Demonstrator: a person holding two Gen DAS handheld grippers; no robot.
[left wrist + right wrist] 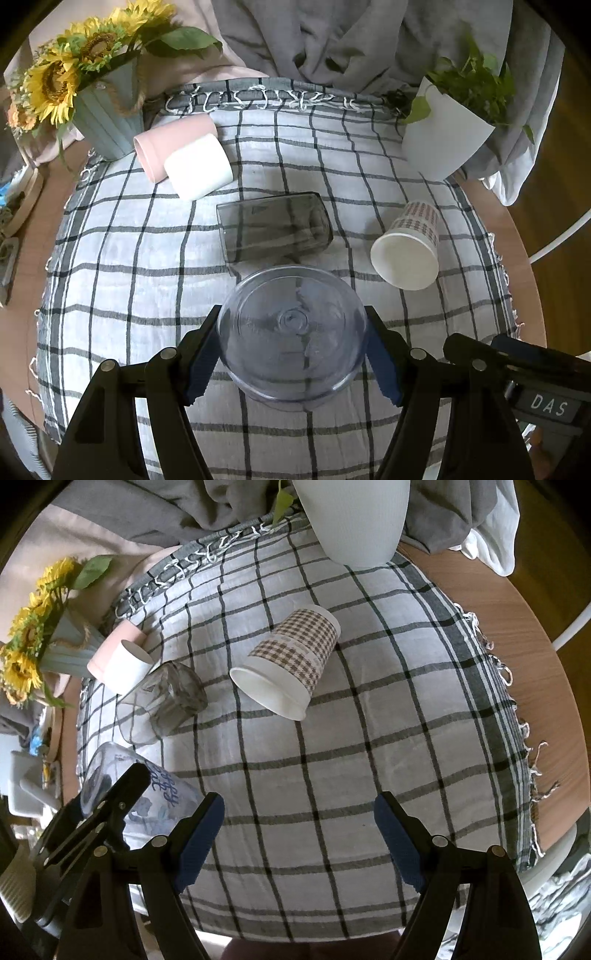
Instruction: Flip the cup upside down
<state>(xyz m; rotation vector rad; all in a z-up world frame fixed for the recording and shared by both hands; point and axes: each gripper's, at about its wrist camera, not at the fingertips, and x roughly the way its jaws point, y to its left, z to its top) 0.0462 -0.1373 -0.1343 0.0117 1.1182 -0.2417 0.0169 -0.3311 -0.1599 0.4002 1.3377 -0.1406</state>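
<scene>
On the checked cloth (332, 775), left gripper (291, 354) clamps the clear cup (291, 332); right gripper (299, 834) gapes.

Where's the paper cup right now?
The paper cup lies on its side on the checked cloth, mid-table in the right wrist view, ahead of the open right gripper, right of the smoky glass.

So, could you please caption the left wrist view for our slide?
Left gripper clamps a clear plastic cup above the checked cloth.
</scene>
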